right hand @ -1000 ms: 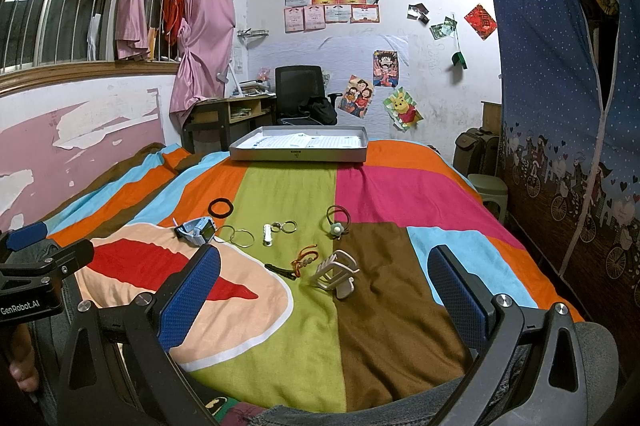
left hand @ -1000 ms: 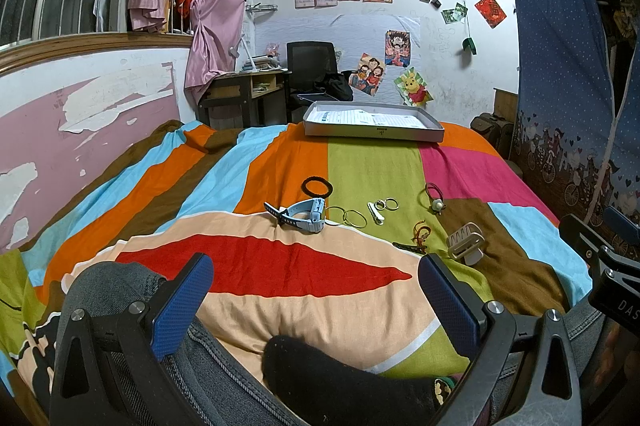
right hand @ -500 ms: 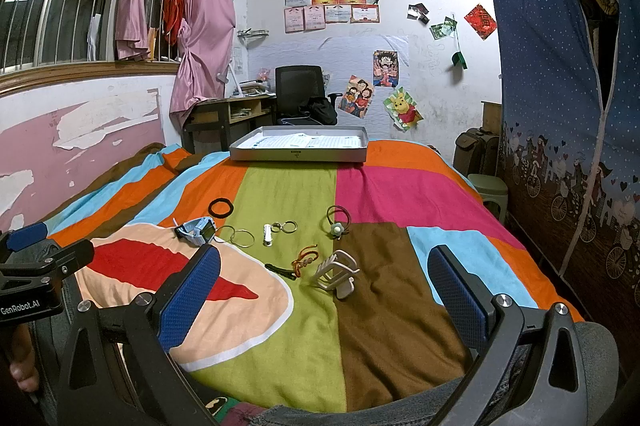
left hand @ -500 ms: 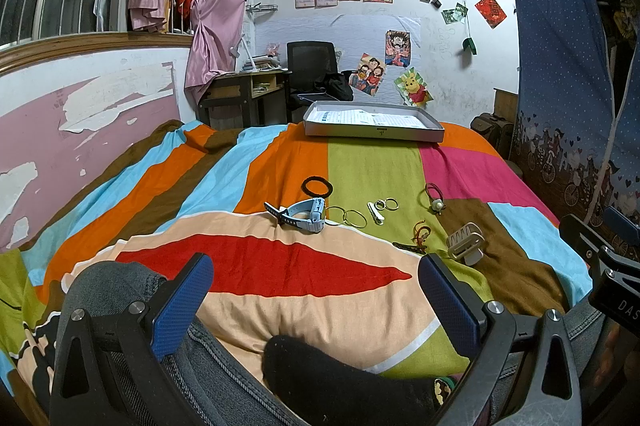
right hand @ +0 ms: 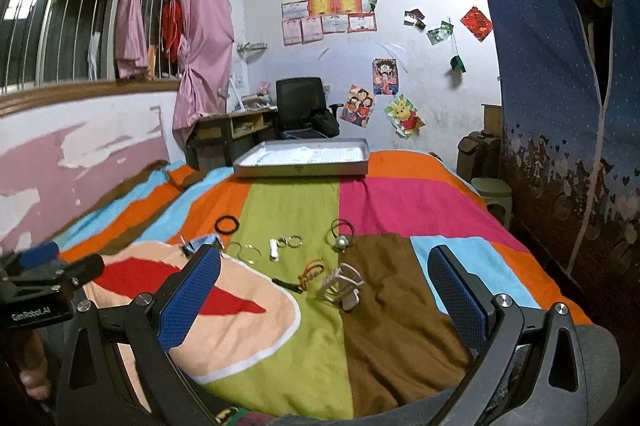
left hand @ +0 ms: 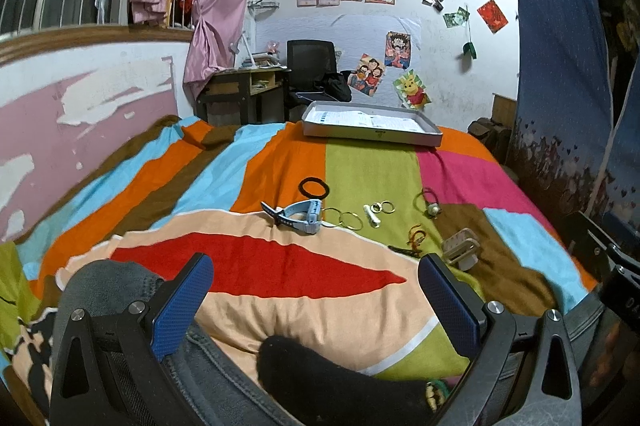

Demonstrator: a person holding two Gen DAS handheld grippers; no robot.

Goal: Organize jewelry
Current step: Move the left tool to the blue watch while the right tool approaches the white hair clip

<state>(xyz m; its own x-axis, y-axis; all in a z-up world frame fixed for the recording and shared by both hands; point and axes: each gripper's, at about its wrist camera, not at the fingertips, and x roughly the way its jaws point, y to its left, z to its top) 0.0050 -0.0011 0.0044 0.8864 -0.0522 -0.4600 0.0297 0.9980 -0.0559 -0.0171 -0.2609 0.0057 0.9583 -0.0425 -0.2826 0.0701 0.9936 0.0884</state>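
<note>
Jewelry lies scattered mid-bed on a striped blanket (left hand: 360,166): a black ring (left hand: 315,187), a blue watch (left hand: 298,216), gold hoops (left hand: 346,218), small rings (left hand: 382,207), a pearl hair tie (left hand: 430,204), an orange tie (left hand: 416,236) and a beige claw clip (left hand: 460,246). A grey tray (left hand: 372,124) sits at the far end. My left gripper (left hand: 316,302) is open and empty, well short of the items. My right gripper (right hand: 324,296) is also open and empty, with the claw clip (right hand: 342,286) just beyond it. Its left finger partly hides the watch (right hand: 200,244).
A person's jeans-clad knee (left hand: 108,278) and black sock (left hand: 340,378) lie under the left gripper. A pink-and-white wall (left hand: 80,114) runs along the bed's left side, and a blue curtain (right hand: 560,106) hangs on the right. Beyond the tray stand a desk and a black chair (right hand: 300,102).
The right wrist view has shifted, so the tray and jewelry sit slightly lower in it. The left gripper and all items on the bed stay where they were.
</note>
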